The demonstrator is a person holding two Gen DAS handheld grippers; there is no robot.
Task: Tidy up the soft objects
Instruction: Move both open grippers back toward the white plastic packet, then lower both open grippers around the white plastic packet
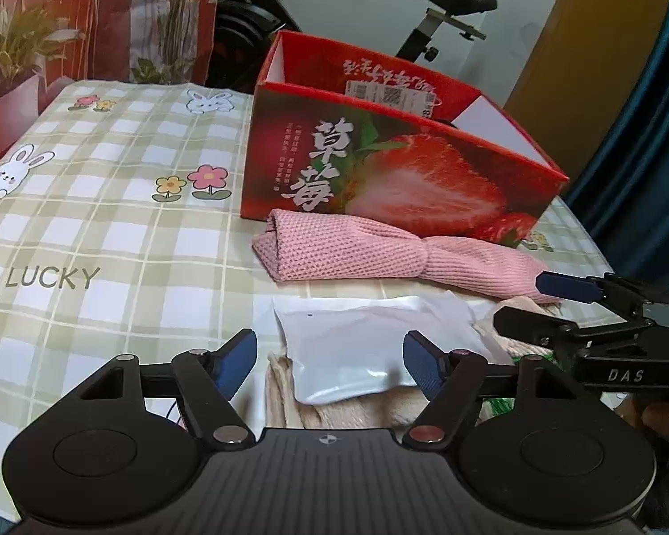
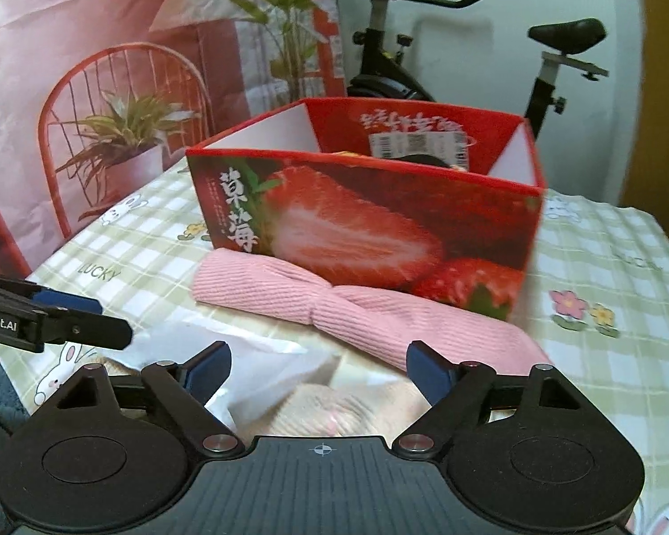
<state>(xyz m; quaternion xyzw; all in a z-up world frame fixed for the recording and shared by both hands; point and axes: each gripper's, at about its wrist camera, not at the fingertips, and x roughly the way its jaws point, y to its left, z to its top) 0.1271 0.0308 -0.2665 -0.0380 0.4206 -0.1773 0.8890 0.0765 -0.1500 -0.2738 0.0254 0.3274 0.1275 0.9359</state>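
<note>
A pink knit piece (image 1: 357, 249) (image 2: 290, 294) lies twisted along the front of an open red strawberry box (image 1: 379, 169) (image 2: 379, 223). Nearer to me, a white plastic pouch (image 1: 348, 347) (image 2: 254, 347) rests on a beige knit cloth (image 1: 343, 414) (image 2: 334, 405). My left gripper (image 1: 332, 363) (image 2: 111, 321) is open and straddles the pouch; its right pad is at the pouch's edge and its left pad stands clear. My right gripper (image 2: 319, 372) (image 1: 522, 303) is open over the beige cloth, just short of the pink piece's end.
A green-checked tablecloth (image 1: 111, 223) with rabbits and flowers covers the table. Something dark lies inside the box, mostly hidden. A printed backdrop (image 2: 89, 44) stands behind the table on the left, an exercise bike (image 1: 446, 13) behind the box, and a blue curtain (image 1: 646, 133) at the right.
</note>
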